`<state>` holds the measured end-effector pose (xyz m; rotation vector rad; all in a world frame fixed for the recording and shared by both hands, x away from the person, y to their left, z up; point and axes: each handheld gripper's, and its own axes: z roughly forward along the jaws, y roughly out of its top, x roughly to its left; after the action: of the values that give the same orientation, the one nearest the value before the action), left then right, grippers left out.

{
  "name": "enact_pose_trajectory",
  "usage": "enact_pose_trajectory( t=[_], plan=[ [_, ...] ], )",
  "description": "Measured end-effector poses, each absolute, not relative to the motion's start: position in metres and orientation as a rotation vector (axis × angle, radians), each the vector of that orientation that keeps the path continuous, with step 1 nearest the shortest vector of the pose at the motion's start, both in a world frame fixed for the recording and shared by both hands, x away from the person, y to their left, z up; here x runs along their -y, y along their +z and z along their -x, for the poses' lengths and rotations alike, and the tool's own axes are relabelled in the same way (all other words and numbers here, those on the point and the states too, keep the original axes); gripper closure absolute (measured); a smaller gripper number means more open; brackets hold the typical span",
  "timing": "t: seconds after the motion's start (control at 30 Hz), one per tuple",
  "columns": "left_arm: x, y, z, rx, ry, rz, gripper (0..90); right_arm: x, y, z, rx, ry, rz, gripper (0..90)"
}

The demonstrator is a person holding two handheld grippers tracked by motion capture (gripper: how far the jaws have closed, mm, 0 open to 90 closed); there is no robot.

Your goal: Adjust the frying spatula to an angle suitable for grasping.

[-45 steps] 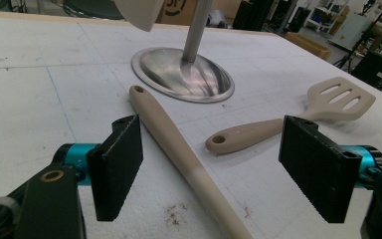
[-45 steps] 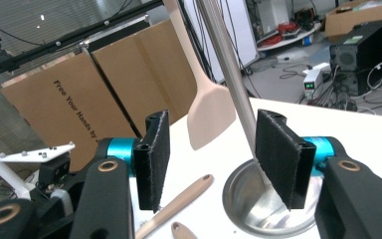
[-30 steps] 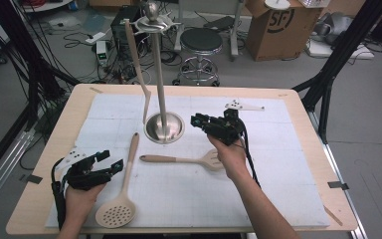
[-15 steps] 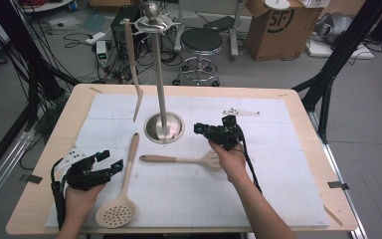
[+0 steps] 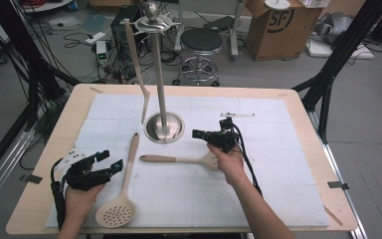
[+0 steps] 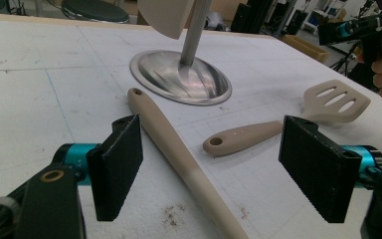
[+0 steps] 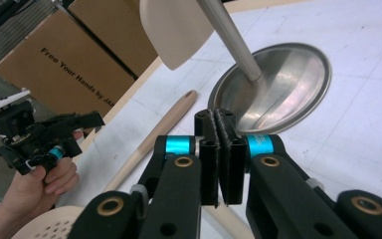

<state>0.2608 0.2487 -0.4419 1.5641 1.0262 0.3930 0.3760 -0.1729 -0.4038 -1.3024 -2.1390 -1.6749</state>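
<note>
Beside the stand (image 5: 164, 127), one spatula (image 5: 138, 64) hangs; slotted turner (image 5: 179, 160) and skimmer (image 5: 122, 199) remain. Right gripper (image 7: 221, 159) jaws just shut empty, left gripper (image 6: 211, 164) wide open.

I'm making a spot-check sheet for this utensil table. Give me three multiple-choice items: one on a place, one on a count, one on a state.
1. Where does the skimmer lie?
A. on the mat by the left gripper
B. hung on the stand
C. on the floor

2. How many utensils lie flat on the mat?
A. one
B. two
C. four

3. How do the jaws of the right gripper stand?
A. wide apart
B. gripping a handle
C. closed together, nothing between

Answers:
1. A: it lies beside the left gripper on the mat.
2. B: the skimmer and the slotted turner; a third utensil hangs on the stand.
3. C: the pads meet in the right gripper view, having just been closing.
</note>
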Motion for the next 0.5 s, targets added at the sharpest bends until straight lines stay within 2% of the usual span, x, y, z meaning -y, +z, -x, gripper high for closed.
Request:
enact_pose_trajectory(
  t=[0.5],
  plan=[
    [-0.249,-0.442,-0.261,-1.028,0.391,-1.568,25.9,0.165,-0.428,-0.385,2.101,-1.448,1.39,89.2]
  ],
)
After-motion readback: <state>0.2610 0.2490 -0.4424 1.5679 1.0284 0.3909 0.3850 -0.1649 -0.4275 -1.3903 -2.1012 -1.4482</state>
